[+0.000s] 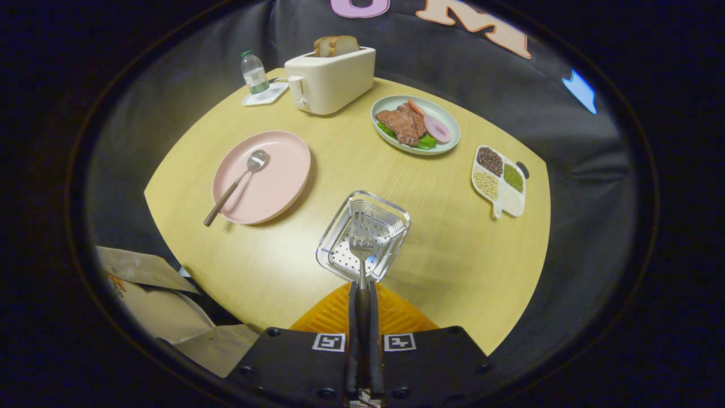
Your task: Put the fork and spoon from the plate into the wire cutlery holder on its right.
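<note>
The gripper (362, 294) sits at the bottom middle of the frame. Its two orange fingers (396, 314) are pressed close together, and they pinch the handle of one fork (360, 249). The fork sticks out ahead of the fingers, with its prongs over the wire cutlery holder (391, 212). The prongs look to be above the holder's holed floor, but I cannot tell if they touch it.

The holder sits in the middle of the frame, on a yellow table (453, 255). There is bare table all around it. The table's near edge curves across the lower part of the frame, close to the fingers.

To the left of the middle is one pink plate (283, 175). One spoon (235, 186) lies on it, with its bowl on the plate and its brown handle poking out over the plate's lower left rim. The plate and the holder are apart, with bare table between them.

Near the top middle stands one white toaster (331, 82) with bread slices (337, 45) in it. Left of it is one water bottle (254, 73) on a small white tray (266, 95), by the far edge. Right of the toaster is one green plate of food (385, 105). Further right, near the right edge of the table, is one white dish with three kinds of beans (512, 201).

At the lower left, off the table, is some brown card (147, 277).
</note>
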### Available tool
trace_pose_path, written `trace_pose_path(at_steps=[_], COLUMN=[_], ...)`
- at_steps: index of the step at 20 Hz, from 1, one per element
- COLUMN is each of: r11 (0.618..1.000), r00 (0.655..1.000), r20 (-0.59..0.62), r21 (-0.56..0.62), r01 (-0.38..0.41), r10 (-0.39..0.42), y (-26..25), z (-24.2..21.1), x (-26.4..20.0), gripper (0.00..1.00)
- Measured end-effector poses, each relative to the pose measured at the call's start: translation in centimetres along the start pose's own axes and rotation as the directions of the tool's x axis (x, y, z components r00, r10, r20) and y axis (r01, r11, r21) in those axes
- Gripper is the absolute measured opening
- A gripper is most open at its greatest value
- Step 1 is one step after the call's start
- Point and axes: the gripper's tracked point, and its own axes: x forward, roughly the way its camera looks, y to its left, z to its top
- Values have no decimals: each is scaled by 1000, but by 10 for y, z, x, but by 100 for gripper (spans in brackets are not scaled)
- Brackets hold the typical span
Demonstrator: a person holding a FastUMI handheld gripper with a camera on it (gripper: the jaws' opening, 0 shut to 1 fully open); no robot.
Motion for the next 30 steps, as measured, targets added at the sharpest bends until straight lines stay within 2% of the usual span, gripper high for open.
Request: trace_pose_path(at_steps=[3,7,12,16,21,25,27,30], r11=[1000,1000,999,995,989,986,987,988], r00=[999,1000,991,958,882,830,811,810], r20=[-32,3,132,283,459,542,569,574], r21=[-19,3,50,93,141,159,152,146], r01=[8,11,-2,25,49,52,56,41], r10=[-8,-11,-5,-51,-109,-132,-133,-119], y=[-1,1,13,27,59,96,116,149], z=[0,14,42,72,108,124,128,129], x=[10,12,3,-12,-28,-26,-17,3], gripper=[11,14,62,100,100,100,100,100])
